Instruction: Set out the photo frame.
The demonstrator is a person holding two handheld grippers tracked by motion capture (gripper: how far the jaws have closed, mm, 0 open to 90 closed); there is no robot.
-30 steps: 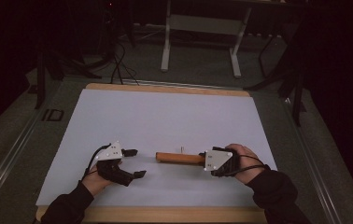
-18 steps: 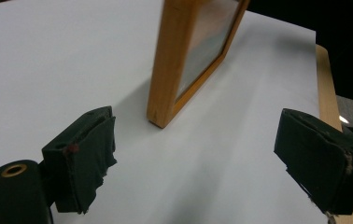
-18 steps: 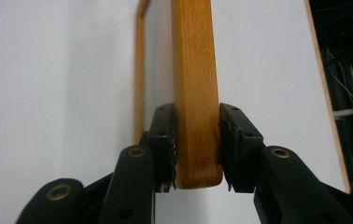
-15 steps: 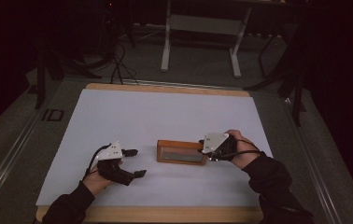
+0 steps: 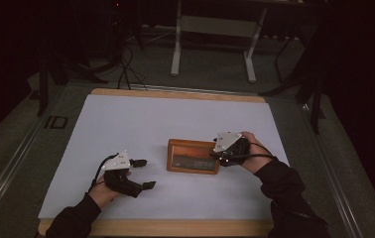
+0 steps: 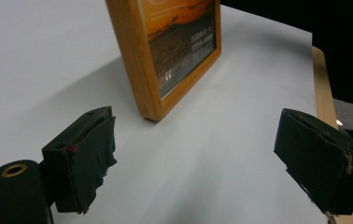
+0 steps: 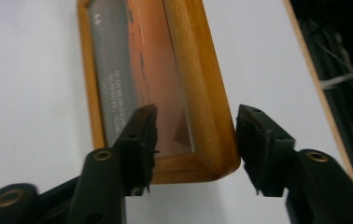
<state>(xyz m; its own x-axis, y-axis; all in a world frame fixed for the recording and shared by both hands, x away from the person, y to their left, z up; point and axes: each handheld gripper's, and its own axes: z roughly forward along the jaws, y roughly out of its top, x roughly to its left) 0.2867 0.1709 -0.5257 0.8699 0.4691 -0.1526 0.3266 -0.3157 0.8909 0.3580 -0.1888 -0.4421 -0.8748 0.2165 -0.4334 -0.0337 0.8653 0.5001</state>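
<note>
Picture frame (image 5: 193, 156), wooden and glazed, is seen lying face-up on the white sheet (image 5: 141, 119), right of the high view's centre; a second ago only its thin edge was presented. The right gripper (image 5: 223, 154) is placed at its right end, jaws spread either side of the frame's corner without clamping. The left gripper (image 5: 142, 173), lower left, has remained there with jaws spread.

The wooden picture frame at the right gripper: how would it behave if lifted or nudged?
The wooden picture frame looks rigid, so it probably won't flex. Its glazed front reflects light, so fingers on it may slip, and it may be fragile. In the left gripper view it appears to stand tilted on one edge, so a push would likely tip it.
</note>
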